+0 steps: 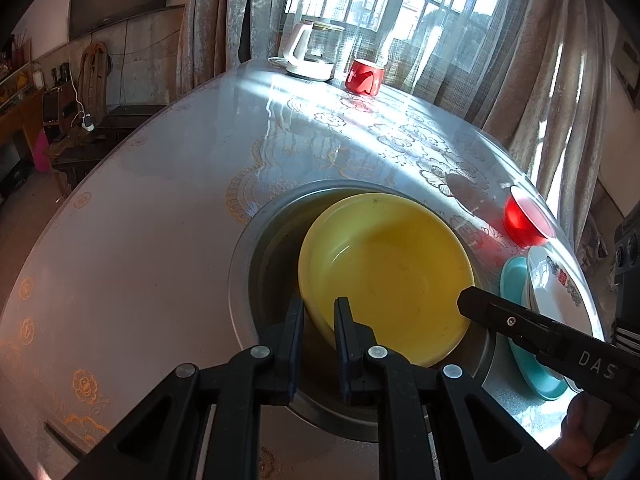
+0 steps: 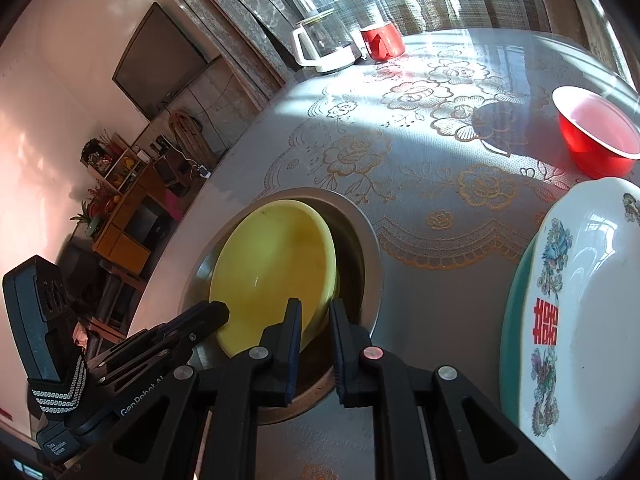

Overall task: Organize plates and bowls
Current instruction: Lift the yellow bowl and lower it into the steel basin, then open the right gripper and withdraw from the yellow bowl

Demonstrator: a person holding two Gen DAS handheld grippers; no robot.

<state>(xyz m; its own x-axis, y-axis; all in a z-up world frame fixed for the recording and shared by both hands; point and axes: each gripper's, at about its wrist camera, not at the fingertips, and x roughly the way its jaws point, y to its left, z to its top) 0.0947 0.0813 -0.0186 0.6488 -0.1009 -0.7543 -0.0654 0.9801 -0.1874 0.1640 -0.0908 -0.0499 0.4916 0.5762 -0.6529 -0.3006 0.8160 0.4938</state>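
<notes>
The yellow bowl (image 1: 386, 276) sits tilted in the bench's round metal well (image 1: 256, 248), both claws, left (image 1: 319, 312) and right (image 2: 316, 314), pinching its rim. Red bowl (image 2: 596, 132) and 2 stacked plates (image 2: 588, 300) wait.

Left gripper (image 1: 319, 312) fingers clamp the near rim of a yellow bowl (image 1: 388, 276) tilted inside a round metal basin (image 1: 248, 264) set in the desk (image 1: 140, 240). At right: red bowl (image 1: 522, 220), white plate (image 1: 554, 284) upon teal plate (image 1: 532, 364).

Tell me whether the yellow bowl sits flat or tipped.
Tipped: the yellow bowl leans inside the round metal recess, its left rim raised.
</notes>
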